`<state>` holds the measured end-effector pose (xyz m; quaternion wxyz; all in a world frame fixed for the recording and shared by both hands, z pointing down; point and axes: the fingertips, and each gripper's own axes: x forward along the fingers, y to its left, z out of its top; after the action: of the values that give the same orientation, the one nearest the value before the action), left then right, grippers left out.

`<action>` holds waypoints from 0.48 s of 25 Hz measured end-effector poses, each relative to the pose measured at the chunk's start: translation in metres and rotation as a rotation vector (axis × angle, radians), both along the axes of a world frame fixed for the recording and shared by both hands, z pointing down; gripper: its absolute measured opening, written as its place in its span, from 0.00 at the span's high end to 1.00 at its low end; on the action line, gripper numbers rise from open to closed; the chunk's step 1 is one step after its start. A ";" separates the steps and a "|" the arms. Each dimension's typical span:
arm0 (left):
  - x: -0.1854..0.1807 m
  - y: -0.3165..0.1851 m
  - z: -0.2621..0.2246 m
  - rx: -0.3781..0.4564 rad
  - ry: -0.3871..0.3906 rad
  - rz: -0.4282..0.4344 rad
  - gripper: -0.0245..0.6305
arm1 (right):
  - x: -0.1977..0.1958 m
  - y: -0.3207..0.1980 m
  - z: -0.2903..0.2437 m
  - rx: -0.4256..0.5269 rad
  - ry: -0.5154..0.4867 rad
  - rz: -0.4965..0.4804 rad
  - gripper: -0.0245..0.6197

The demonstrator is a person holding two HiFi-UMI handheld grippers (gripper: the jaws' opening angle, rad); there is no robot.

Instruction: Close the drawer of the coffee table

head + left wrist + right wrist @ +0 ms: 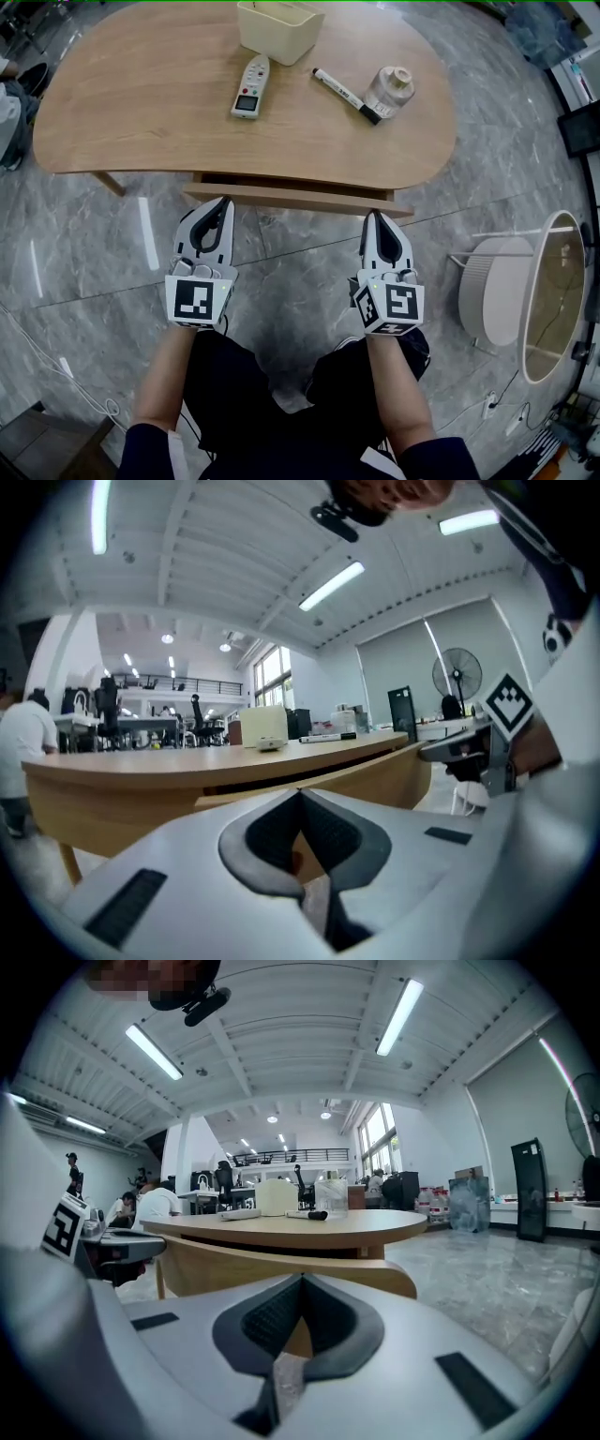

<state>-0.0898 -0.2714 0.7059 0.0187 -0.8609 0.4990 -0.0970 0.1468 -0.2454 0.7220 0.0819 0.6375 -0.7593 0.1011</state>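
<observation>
The wooden coffee table (159, 103) has its drawer (295, 199) pulled out a little, so the front panel stands proud of the table edge with a dark gap behind it. My left gripper (225, 201) is shut and empty, its tip at the left part of the drawer front. My right gripper (373, 217) is also shut and empty, with its tip just below the right part. Contact with the panel cannot be told. In the left gripper view the drawer front (375, 769) fills the space past the closed left gripper (300, 795). The right gripper view shows the drawer front (225, 1265) beyond the right gripper (302, 1279).
On the tabletop stand a white bin (279, 30), a white handheld device (250, 86), a black marker (345, 96) and a white jar (389, 89). A white stool (497, 291) and an oval framed object (553, 295) stand on the grey floor at right.
</observation>
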 end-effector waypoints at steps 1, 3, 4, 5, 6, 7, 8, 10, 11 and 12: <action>-0.001 0.000 0.002 -0.028 0.014 -0.010 0.93 | 0.000 -0.001 0.000 0.003 0.000 0.002 0.92; -0.003 0.001 0.002 -0.024 0.028 -0.018 0.93 | 0.000 -0.002 -0.001 0.009 0.008 0.001 0.92; -0.004 0.001 0.002 -0.013 0.029 -0.020 0.93 | 0.001 -0.002 -0.001 0.012 0.013 -0.001 0.92; -0.005 0.000 0.004 -0.008 0.026 -0.024 0.93 | 0.001 -0.002 -0.001 0.013 0.017 -0.003 0.92; -0.007 0.000 0.006 -0.009 0.017 -0.033 0.93 | 0.001 -0.002 0.000 0.013 0.018 -0.003 0.92; -0.010 -0.001 0.008 -0.013 0.004 -0.043 0.93 | 0.001 -0.003 0.000 0.014 0.019 -0.001 0.92; -0.013 -0.003 0.011 -0.016 -0.009 -0.053 0.93 | 0.001 -0.003 0.000 0.015 0.021 0.001 0.92; -0.016 -0.006 0.014 -0.021 -0.024 -0.066 0.93 | 0.001 -0.004 0.000 0.017 0.025 0.004 0.92; -0.016 -0.006 0.014 -0.019 -0.028 -0.069 0.93 | 0.001 -0.004 0.000 0.018 0.026 0.004 0.92; -0.016 -0.007 0.014 -0.010 -0.030 -0.072 0.93 | 0.001 -0.004 0.000 0.020 0.028 0.003 0.92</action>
<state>-0.1057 -0.2786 0.7195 0.0181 -0.8409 0.5290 -0.1129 0.1477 -0.2497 0.7223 0.0860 0.6406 -0.7583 0.0848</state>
